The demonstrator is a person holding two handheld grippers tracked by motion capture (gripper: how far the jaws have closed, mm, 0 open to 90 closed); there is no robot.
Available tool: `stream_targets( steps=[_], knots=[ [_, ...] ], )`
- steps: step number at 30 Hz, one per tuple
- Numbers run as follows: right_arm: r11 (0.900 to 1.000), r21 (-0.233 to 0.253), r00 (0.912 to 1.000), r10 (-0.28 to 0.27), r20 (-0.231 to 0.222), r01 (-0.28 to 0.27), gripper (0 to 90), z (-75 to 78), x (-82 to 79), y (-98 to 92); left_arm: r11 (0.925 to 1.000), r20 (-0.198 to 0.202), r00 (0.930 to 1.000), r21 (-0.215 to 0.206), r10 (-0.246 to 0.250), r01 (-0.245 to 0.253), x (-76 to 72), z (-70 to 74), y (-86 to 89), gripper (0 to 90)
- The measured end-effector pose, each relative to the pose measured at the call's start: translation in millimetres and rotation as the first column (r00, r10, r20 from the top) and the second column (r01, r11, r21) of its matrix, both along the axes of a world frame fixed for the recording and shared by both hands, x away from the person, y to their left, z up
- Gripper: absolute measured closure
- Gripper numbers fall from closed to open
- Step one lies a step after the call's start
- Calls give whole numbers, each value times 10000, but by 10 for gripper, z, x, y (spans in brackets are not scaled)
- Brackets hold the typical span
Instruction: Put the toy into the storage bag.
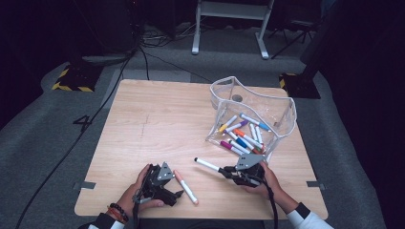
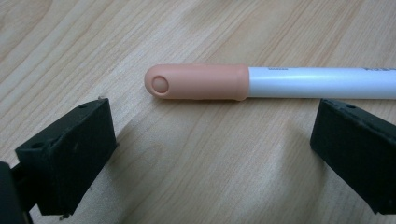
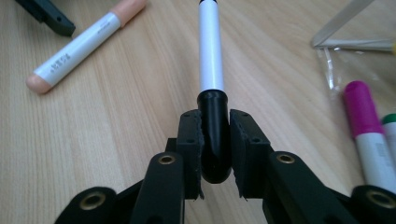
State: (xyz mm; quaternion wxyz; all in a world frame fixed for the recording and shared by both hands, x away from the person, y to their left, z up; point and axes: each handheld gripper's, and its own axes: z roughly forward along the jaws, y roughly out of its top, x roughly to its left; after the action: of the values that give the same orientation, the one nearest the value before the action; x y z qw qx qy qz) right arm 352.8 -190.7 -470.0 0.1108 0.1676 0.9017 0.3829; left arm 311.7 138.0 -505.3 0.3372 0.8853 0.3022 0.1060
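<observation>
Left gripper (image 1: 177,194): jaws gaping beside peach marker (image 1: 186,187) | Right gripper (image 1: 223,171): jaws clamping black-capped marker (image 1: 208,164) above desk (image 1: 153,119)

No text, brand or number can be read anywhere. The peach-capped marker (image 3: 83,44) carries small grey print along its white barrel in the right gripper view, and a trace of the same print shows at the barrel's upper edge in the left gripper view, but in both it is too small and blurred to make out.
</observation>
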Motion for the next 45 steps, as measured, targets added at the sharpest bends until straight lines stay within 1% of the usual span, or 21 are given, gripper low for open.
stream_targets(
  steps=[1,2,4,7,9,11,15,16,17,19,20,24,28,31,33,35,39,40,41,42,45],
  knots=[
    [9999,104,10000,-32,-21,32,754,35,5,-22,10000,-1,10000,2,-1,1,0,0,0,4],
    [9999,150,9999,-35,132,33,753,80,6,-44,10000,-1,10000,1,3,-3,0,0,0,4],
    [9997,207,9995,-123,280,117,754,156,3,-81,10000,-8,10000,-11,42,-42,-3,-1,1,4],
    [9990,387,9978,-254,608,231,754,312,-3,-159,10000,-9,10000,-12,43,-43,-3,-1,1,4],
    [9978,644,9990,-195,414,168,753,417,6,-210,10000,0,10000,-24,68,-68,-1,-1,-2,4],
    [9984,515,9969,-252,745,214,754,517,-13,-241,10000,3,10000,-19,61,-61,1,-1,-2,3],
    [9987,445,9933,-291,1122,242,753,732,-9,-323,10000,3,10000,-18,62,-62,1,-1,-2,3],
    [9989,405,9930,-276,1153,231,753,779,-6,-343,10000,3,10000,-18,61,-61,1,-1,-2,4],
    [9985,423,9900,-399,1350,345,753,877,-6,-385,10000,3,10000,-17,62,-62,1,-1,-2,4],
    [9980,467,9871,-500,1524,434,753,996,-3,-439,10000,2,10000,-12,59,-59,1,0,-1,4],
    [9975,503,9833,-569,1730,489,753,1083,-1,-477,10000,5,10000,-11,59,-59,1,-1,-1,4],
    [9962,533,9719,-795,2217,693,753,1341,16,-568,10000,5,10000,-18,63,-62,1,-1,-2,4],
    [9937,609,9622,-1068,2506,944,753,1549,71,-656,10000,6,10000,-13,63,-63,1,-1,-1,4],
    [9907,645,9519,-1331,2761,1198,753,1687,123,-721,10000,4,10000,-18,66,-66,1,-1,-1,3],
    [9879,742,9482,-1518,2790,1363,754,1758,172,-766,10000,2,10000,-18,65,-65,1,-1,-1,4],
    [9850,676,9436,-1716,2832,1588,753,1804,241,-804,10000,2,10000,-19,64,-64,1,-1,-1,3],
    [9775,460,9405,-2106,2668,2059,753,1823,429,-863,10000,1,10000,-20,65,-65,1,-1,-2,4],
    [9742,447,9408,-2254,2532,2214,753,1817,494,-881,10000,2,10000,-19,63,-63,1,-1,-1,4],
    [9727,456,9431,-2319,2381,2276,753,1809,534,-890,10000,0,10000,-19,58,-58,3,-1,-1,3],
    [9688,294,9429,-2461,2245,2459,753,1789,617,-900,10000,-5,10000,-13,63,-63,3,-1,-1,3],
    [9617,100,9419,-2702,1993,2738,753,1737,754,-916,10000,-7,10000,-14,64,-64,3,-1,-1,3]
  ],
)
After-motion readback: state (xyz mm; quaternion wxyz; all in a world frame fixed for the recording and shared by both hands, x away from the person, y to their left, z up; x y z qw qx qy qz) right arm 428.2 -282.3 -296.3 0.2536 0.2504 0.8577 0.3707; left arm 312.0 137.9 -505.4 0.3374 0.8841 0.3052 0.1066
